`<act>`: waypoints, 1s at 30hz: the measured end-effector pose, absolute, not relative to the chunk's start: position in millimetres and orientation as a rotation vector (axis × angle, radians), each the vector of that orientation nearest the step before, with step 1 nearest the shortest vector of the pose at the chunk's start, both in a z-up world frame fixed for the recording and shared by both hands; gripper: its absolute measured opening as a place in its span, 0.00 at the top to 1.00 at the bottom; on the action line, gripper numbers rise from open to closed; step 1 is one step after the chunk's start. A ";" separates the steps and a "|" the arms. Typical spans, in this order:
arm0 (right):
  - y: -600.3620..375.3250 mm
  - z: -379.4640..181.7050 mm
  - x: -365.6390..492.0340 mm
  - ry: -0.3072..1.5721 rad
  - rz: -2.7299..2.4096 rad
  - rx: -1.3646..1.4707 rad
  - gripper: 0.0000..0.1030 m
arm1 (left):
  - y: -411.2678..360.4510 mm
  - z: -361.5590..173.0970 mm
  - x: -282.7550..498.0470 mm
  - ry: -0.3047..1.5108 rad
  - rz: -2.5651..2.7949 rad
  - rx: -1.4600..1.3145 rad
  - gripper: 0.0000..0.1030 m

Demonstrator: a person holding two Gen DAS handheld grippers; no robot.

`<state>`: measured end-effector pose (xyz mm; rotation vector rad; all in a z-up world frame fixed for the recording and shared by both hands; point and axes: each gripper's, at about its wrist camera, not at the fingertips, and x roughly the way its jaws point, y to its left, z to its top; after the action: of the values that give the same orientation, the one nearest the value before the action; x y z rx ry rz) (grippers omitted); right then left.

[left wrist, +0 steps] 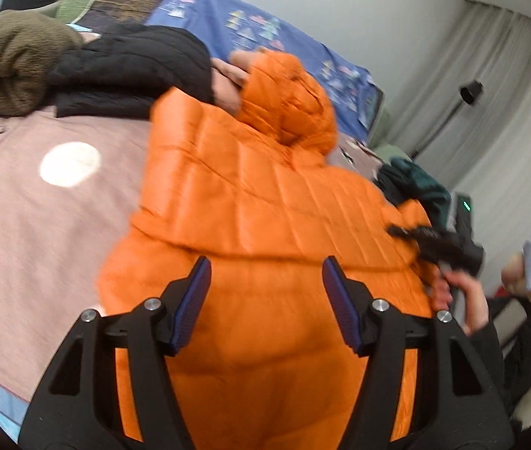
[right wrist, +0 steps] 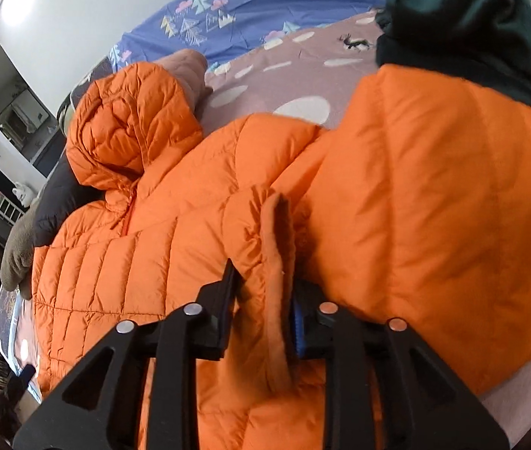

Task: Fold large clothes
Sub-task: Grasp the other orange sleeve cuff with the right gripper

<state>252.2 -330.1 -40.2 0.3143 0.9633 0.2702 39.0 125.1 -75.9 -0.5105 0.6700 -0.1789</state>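
An orange quilted puffer jacket [left wrist: 265, 202] with a hood [left wrist: 288, 97] lies on the bed. My left gripper [left wrist: 265, 281] is open and empty just above its lower part. In the right wrist view the jacket [right wrist: 122, 262] fills the frame, its hood [right wrist: 130, 127] at upper left. My right gripper [right wrist: 265, 281] is shut on a sleeve cuff [right wrist: 276, 247] of the jacket, with the sleeve fabric [right wrist: 434, 206] bulging to the right. The right gripper also shows in the left wrist view [left wrist: 445, 247], held by a hand at the jacket's right edge.
The bed has a pink cover with white spots [left wrist: 40, 217] and a blue patterned sheet [left wrist: 257, 33] behind. A black jacket [left wrist: 130, 67] and a brown fleece [left wrist: 10, 60] lie at the far left. A dark green garment [right wrist: 468, 26] lies beside the orange jacket. White curtains [left wrist: 509, 112] hang at right.
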 end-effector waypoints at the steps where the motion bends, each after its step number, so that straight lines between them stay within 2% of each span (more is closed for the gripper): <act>1: -333.0 -33.7 247.7 0.940 0.256 0.304 0.66 | 130.2 -74.5 40.6 0.664 -0.168 -0.515 0.39; 4: -347.6 -8.9 232.3 0.850 0.227 0.288 0.65 | 138.0 -70.9 41.1 0.647 -0.151 -0.528 0.40; 8: -408.3 1.5 201.3 0.761 0.155 0.455 0.63 | 133.2 -70.9 38.6 0.648 -0.161 -0.517 0.40; 11: -464.4 -10.3 175.1 0.713 0.013 0.590 0.61 | 122.8 -72.1 43.7 0.658 -0.176 -0.505 0.40; 15: -544.7 -39.2 131.4 0.631 -0.224 0.825 0.50 | 110.7 -72.6 47.3 0.665 -0.202 -0.498 0.40; 20: -596.2 -65.0 98.6 0.564 -0.340 1.006 0.49 | 97.1 -69.4 45.4 0.663 -0.220 -0.479 0.40; 30: -635.0 -96.7 105.6 0.531 -0.339 1.173 0.49 | 95.7 -68.0 41.0 0.665 -0.197 -0.477 0.40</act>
<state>105.6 -635.0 -96.7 1.1728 0.5308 -0.3386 41.0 95.7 -68.0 -0.4770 0.6645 -0.1972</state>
